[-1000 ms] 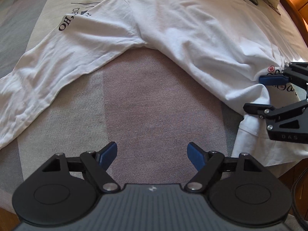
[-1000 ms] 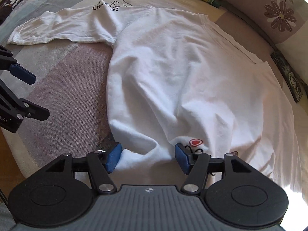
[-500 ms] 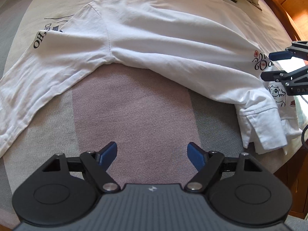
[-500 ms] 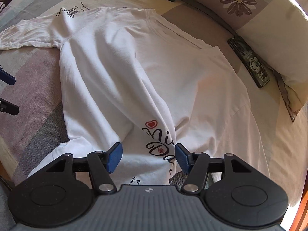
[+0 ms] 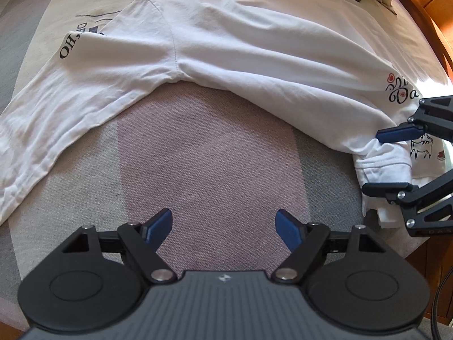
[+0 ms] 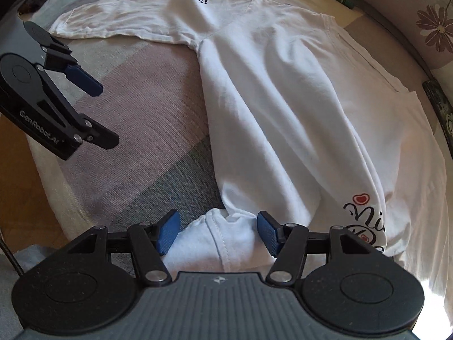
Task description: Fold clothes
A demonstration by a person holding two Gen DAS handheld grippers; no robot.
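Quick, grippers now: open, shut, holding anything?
Left gripper: open, nothing between its jaws, over the bare bedcover.
Right gripper: open, jaws either side of the bunched hem of the white shirt, not clamped on it.

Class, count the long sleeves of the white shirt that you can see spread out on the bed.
1. One sleeve stretches from the shirt across the bedspread. The other may be hidden in the bunched cloth.
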